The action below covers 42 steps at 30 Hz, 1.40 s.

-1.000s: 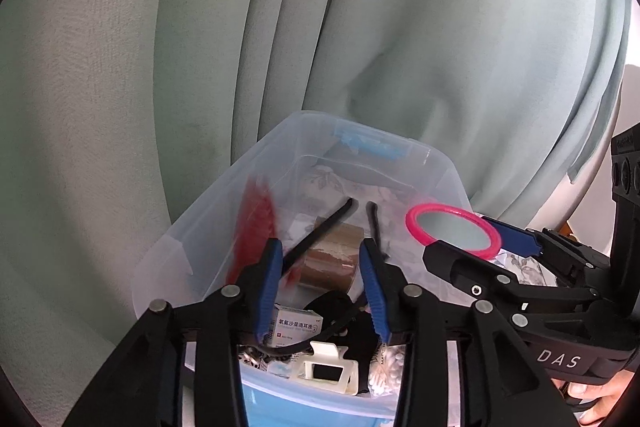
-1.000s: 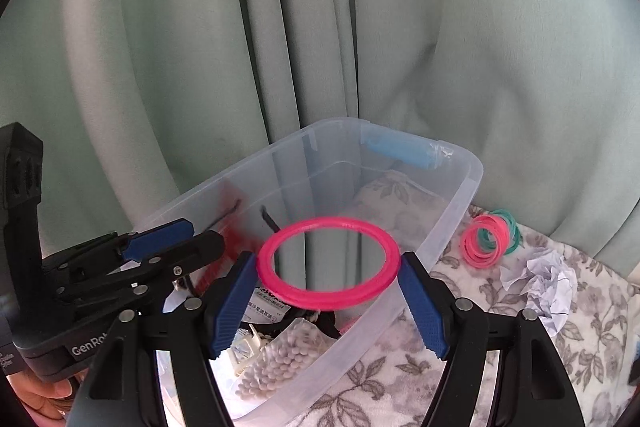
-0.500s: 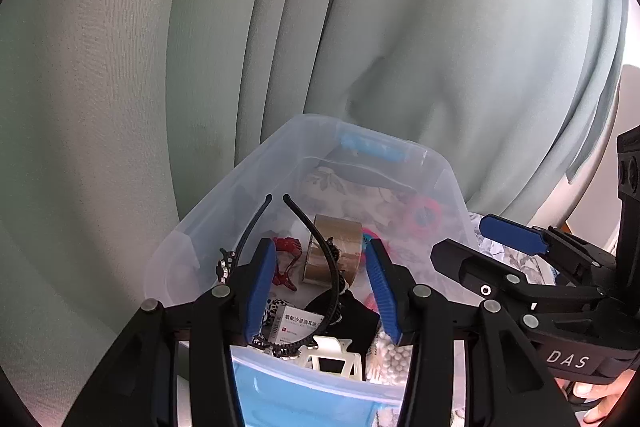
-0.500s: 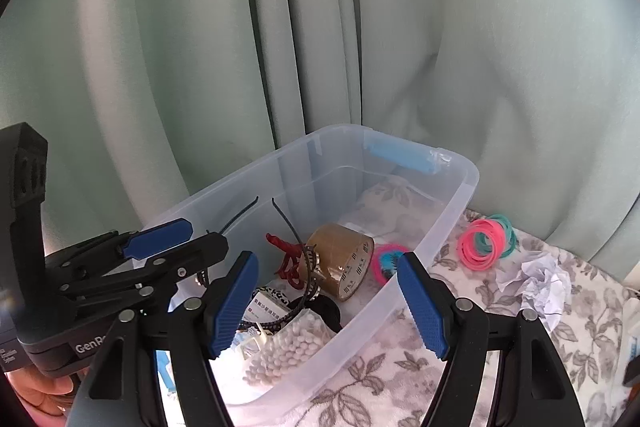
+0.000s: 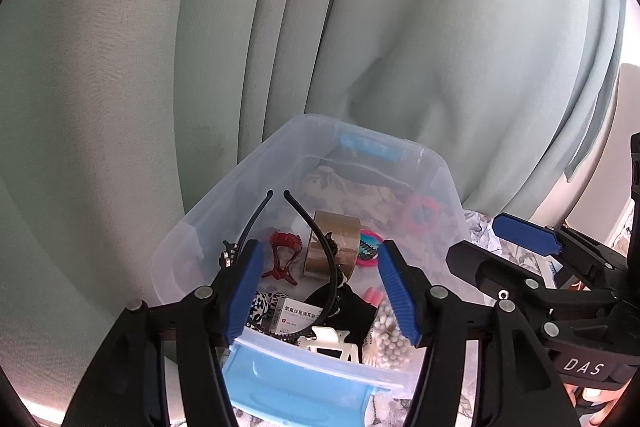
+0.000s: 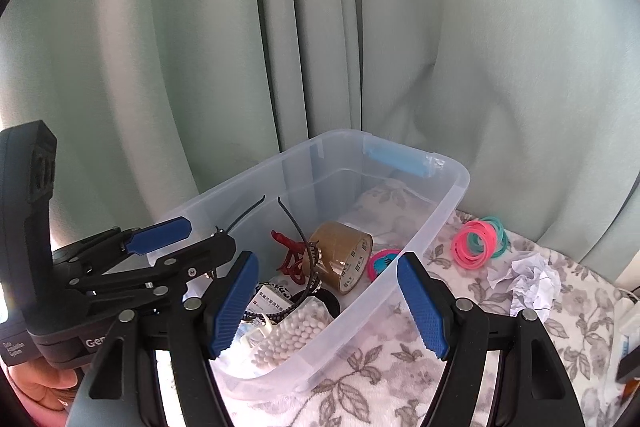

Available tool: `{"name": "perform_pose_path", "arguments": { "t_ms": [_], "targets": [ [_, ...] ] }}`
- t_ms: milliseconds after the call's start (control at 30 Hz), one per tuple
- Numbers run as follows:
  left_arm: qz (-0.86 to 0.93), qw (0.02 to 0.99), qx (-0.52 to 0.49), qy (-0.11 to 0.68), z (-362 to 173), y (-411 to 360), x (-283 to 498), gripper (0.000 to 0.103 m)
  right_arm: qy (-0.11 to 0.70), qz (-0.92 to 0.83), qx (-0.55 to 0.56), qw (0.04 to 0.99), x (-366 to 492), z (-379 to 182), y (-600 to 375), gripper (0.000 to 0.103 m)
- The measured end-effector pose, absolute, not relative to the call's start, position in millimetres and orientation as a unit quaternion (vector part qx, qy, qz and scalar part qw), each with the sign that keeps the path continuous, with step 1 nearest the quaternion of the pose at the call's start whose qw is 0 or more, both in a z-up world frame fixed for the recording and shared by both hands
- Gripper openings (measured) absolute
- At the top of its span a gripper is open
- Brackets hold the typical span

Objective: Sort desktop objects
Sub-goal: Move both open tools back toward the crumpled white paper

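1. My left gripper [image 5: 320,291] hovers over the near end of the clear plastic bin [image 5: 448,187], its jaws opening and nothing between the blue pads.
2. My right gripper [image 6: 326,301] hangs over the bin's long side, jaws standing wide and empty.
3. Inside the bin, a black headband [image 5: 320,239] stands on edge with its two tips pointing up, leaning against a brown tape roll [image 5: 340,231].
4. A red hair claw [image 5: 282,253] lies just left of the tape; a pink-rimmed round mirror [image 6: 382,263] rests against the bin wall on the tape's other side.
5. At the near end sit a white medicine box [image 5: 298,315], a white hair claw [image 5: 328,343] and a pack of cotton swabs [image 6: 288,331].
6. Outside the bin, on the floral cloth [image 6: 360,367] covering the table, a bundle of pink and green hair ties [image 6: 478,239] lies near a crumpled ball of paper [image 6: 528,281].
7. A pale green curtain [image 6: 320,27] hangs behind everything.
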<state>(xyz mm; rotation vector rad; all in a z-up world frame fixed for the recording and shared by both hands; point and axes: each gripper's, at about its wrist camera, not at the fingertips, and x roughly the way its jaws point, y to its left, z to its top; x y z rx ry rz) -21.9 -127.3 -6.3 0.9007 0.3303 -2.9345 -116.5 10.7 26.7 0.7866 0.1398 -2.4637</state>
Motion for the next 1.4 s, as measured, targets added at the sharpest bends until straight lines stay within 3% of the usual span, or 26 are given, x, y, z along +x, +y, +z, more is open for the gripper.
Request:
{"name": "perform_pose_path", "arguments": {
  "t_ms": [800, 1400],
  "targets": [
    [-0.957, 0.028, 0.278, 0.085, 10.1, -101.1, 5.4, 0.066, 0.048, -0.922, 0.261, 0.283, -75.4, 44.3, 35.4, 0.076],
    [-0.965, -0.031, 0.259, 0.031, 39.1, 2.2, 1.5, 0.066, -0.023, -0.948, 0.209, 0.240, -44.9, 62.7, 145.1, 0.076]
  ]
}}
